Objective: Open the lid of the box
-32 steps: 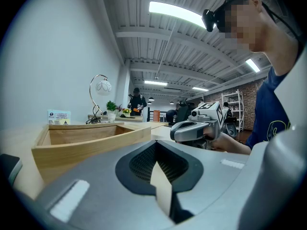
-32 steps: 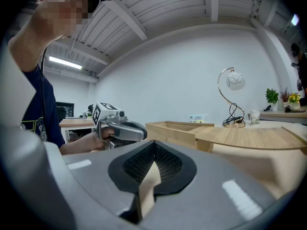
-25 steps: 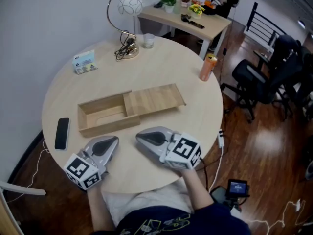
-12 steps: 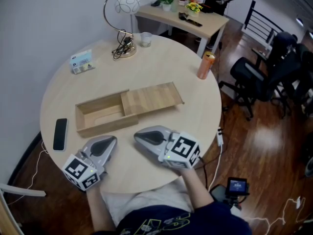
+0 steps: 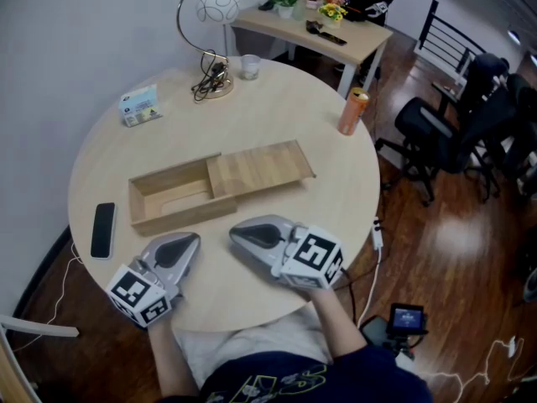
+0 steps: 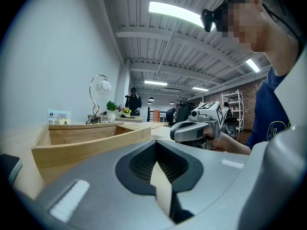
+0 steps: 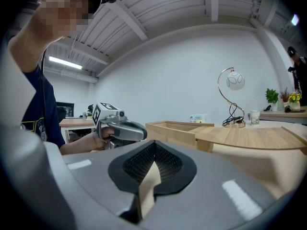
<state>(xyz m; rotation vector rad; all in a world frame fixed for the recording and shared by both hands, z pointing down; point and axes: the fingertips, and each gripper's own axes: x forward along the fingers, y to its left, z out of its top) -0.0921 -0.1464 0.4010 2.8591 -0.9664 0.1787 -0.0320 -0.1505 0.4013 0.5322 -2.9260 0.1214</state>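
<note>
A shallow wooden box (image 5: 172, 196) lies in the middle of the round table (image 5: 277, 116). Its sliding lid (image 5: 260, 169) is pushed about halfway out to the right, so the left half of the box stands open and empty. The box (image 6: 86, 140) fills the left of the left gripper view, and the lid (image 7: 249, 138) shows at the right of the right gripper view. My left gripper (image 5: 186, 243) rests shut on the table near the front edge, short of the box. Beside it my right gripper (image 5: 243, 235) also rests shut. Neither holds anything.
A black phone (image 5: 102, 229) lies at the table's left edge. At the back stand a desk lamp (image 5: 208, 44), a glass (image 5: 249, 67) and a small card box (image 5: 140, 106). An orange can (image 5: 352, 112) stands at the right rim. Office chairs (image 5: 445, 133) stand on the floor beyond.
Only the head view has shifted slightly; the box, the lid and both grippers stay where they were.
</note>
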